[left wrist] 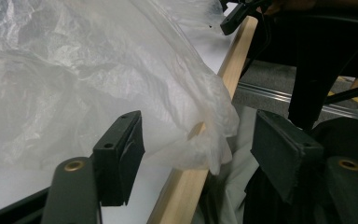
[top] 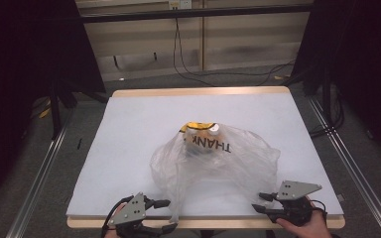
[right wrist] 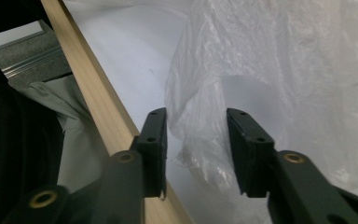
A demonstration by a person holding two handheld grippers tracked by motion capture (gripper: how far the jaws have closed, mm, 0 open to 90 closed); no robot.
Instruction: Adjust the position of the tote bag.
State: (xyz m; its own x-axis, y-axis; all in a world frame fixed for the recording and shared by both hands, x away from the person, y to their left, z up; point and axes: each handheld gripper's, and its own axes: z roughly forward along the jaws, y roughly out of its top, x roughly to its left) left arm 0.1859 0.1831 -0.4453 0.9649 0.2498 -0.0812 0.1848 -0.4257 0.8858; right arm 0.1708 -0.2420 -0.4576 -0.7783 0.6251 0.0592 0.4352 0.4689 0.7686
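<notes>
A thin clear plastic bag point(top: 238, 166) printed "THANK" lies on the white table cover point(top: 139, 129), with a yellow and white item point(top: 199, 130) at its far side. At the near left corner, my left gripper point(top: 168, 215) has its jaws wide apart; in the left gripper view point(left wrist: 200, 149) a loose flap of the bag point(left wrist: 205, 140) hangs between them over the wooden edge, untouched by either pad. Near the front right, my right gripper point(top: 258, 202) stands open too. Crumpled bag film point(right wrist: 200, 154) lies between its pads point(right wrist: 154, 140) without being pinched.
The table's wooden front edge point(left wrist: 182, 191) runs just under both grippers. Grey cloth point(right wrist: 74, 140) hangs below it. Black stands and cables point(top: 188, 69) lie on the floor beyond the table, with metal rails point(top: 39, 173) along both sides.
</notes>
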